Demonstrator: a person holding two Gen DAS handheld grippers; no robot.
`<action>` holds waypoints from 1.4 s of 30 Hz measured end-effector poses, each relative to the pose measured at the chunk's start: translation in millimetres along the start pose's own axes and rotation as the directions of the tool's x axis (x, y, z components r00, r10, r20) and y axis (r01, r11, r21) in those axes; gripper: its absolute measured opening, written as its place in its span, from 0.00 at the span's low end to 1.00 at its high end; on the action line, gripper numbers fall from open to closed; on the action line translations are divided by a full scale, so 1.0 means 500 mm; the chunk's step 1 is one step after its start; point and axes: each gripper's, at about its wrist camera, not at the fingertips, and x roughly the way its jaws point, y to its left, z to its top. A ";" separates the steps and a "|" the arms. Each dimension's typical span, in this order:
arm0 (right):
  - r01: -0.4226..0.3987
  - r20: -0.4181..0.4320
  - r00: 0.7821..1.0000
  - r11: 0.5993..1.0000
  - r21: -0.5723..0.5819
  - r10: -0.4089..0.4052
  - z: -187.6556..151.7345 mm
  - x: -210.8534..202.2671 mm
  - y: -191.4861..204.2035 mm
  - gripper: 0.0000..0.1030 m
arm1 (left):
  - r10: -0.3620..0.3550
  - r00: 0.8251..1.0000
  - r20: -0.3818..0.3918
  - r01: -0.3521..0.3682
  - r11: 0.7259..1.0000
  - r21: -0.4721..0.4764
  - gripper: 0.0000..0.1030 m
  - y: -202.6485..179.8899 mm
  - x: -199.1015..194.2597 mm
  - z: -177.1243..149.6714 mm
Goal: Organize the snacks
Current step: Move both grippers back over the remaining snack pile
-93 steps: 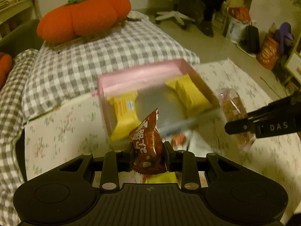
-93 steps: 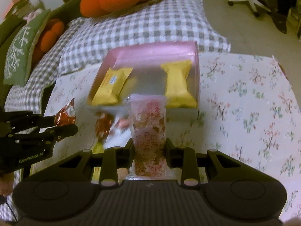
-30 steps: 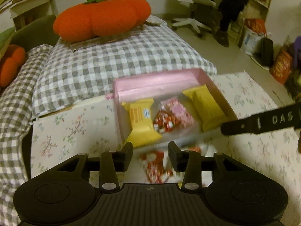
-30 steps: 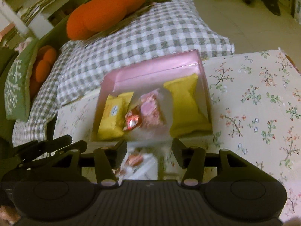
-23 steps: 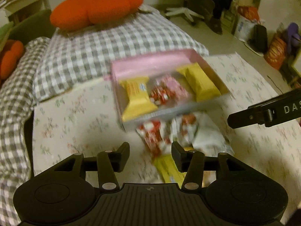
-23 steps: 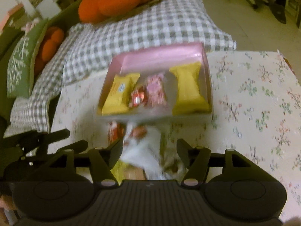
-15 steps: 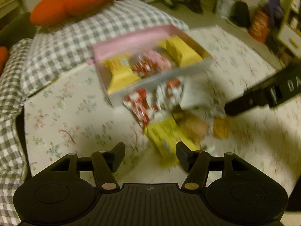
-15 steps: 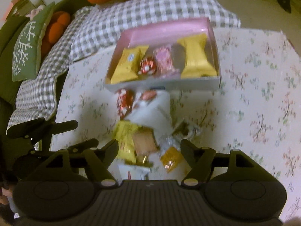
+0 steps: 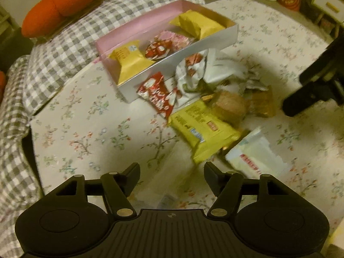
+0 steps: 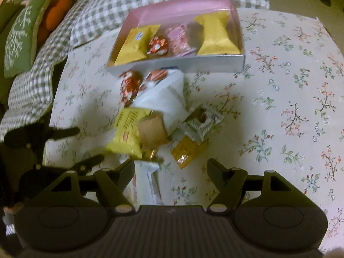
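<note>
The pink box (image 10: 182, 10) held four snacks: two yellow, one red, one pink. The left gripper (image 9: 171, 172) and right gripper (image 10: 171, 167) were opening, both empty.

pile print: motion blur on the yellow packet (image 9: 200, 126) and red wrapper (image 9: 158, 94), can't read either
white pack (image 10: 148, 182): near end runs under my right gripper (image 10: 171, 167) body, lettering smeared
right gripper from left cam: only dark finger tips at the frame edge, rest cut off
left gripper (image 10: 86, 146) from right cam: two fingers visible, body lost in the dark corner
box (image 10: 215, 63) near wall: hides the lower ends of the snacks inside
orange cushion (image 9: 64, 2): clipped by the top edge
brown snack (image 10: 152, 133): blurred, can't tell what it is
</note>
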 end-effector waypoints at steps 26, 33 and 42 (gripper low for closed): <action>0.025 -0.040 0.999 0.994 -0.111 -0.029 -0.051 0.018 0.063 0.73 | 0.070 0.998 -0.010 -0.070 0.998 -0.010 0.64 -0.005 0.005 -0.008; 0.031 -0.047 0.998 0.993 -0.115 -0.037 -0.053 0.026 0.063 0.75 | 0.066 0.998 -0.009 -0.065 0.998 0.010 0.64 -0.007 0.012 -0.012; 0.037 -0.048 0.998 0.997 -0.072 -0.041 -0.049 0.030 0.051 0.76 | 0.022 1.000 -0.014 -0.022 1.000 0.008 0.64 0.009 0.043 -0.019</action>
